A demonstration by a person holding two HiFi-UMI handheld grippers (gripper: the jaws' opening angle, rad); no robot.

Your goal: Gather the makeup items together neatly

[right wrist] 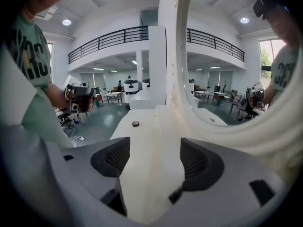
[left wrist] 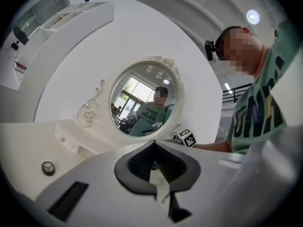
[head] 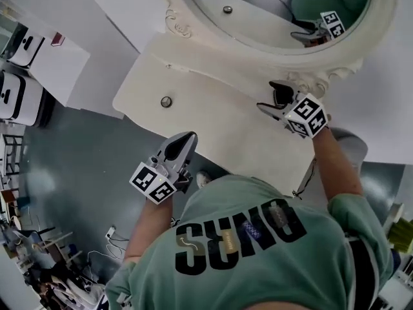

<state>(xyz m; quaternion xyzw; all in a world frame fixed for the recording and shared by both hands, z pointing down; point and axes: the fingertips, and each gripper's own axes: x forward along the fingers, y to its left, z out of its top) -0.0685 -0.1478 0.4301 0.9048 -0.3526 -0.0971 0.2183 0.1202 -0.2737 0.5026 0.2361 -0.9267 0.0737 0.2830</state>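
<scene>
Small round dark disc [head: 166,101] upper left on cream vanity top [head: 219,124]; left gripper [head: 186,141], jaws together, empty, nearer; right gripper [head: 276,100], jaws spread, empty, farther right.

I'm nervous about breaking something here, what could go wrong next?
The open right gripper hangs close to the carved mirror frame and could bump it. The small round item lies alone near the edge of the table; a clumsy nudge from the shut left gripper might slide it off.
</scene>
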